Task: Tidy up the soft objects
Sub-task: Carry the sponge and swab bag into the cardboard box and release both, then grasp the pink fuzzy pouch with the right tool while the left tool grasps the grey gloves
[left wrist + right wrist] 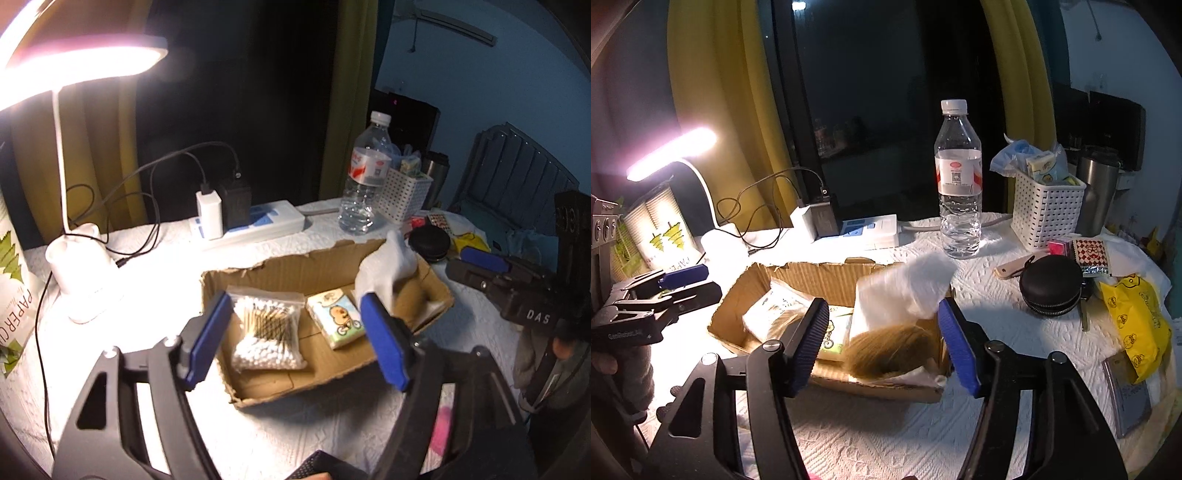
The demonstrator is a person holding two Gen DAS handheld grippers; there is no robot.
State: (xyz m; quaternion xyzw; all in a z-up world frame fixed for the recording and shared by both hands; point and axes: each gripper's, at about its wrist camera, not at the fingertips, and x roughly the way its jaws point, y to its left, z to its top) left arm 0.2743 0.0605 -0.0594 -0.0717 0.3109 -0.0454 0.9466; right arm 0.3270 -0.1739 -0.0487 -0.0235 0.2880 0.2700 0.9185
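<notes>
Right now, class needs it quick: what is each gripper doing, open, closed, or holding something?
Left gripper: open, holding nothing, above the cardboard box.
Right gripper: open, holding nothing, over the box's other end.

Box [258, 273] top open — bottle [364, 173], lamp [79, 269] behind

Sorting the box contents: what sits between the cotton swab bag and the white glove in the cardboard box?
A cartoon-printed tissue pack lies between the cotton swab bag and the white glove; the left wrist view shows it clearly.
</notes>
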